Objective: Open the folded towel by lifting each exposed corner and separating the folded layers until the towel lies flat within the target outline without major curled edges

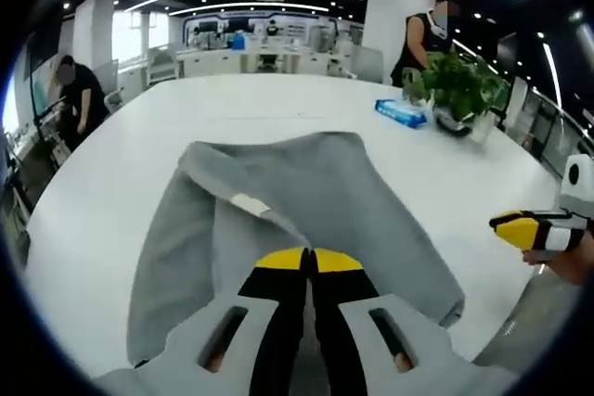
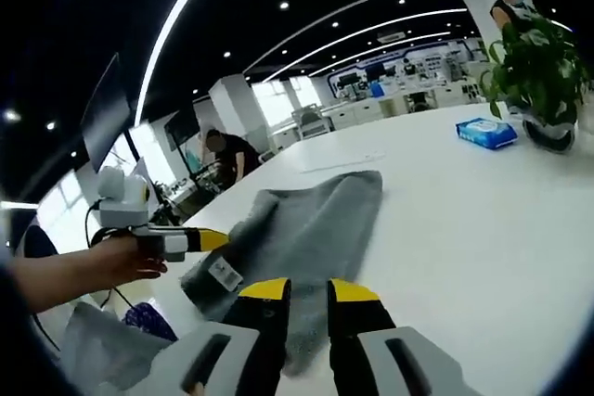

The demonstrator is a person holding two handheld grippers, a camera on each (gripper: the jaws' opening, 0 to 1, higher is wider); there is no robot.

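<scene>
A grey towel (image 1: 343,201) lies folded on the white table (image 1: 83,229), one layer turned over along a diagonal fold that carries a white label (image 1: 249,203). My left gripper (image 1: 309,261) is shut, its yellow tips pinching the fold near the towel's near edge. In the right gripper view that same left gripper (image 2: 212,240), held by a hand, meets the raised left corner of the towel (image 2: 316,220). My right gripper (image 2: 308,292) has a narrow gap between its jaws and nothing in it. It hovers off the towel's right side (image 1: 506,226).
A blue tissue pack (image 1: 401,112) and a potted plant (image 1: 459,90) stand on the table's far right. One person (image 1: 79,95) is by the left edge, another (image 1: 422,39) behind the plant. Desks fill the room beyond.
</scene>
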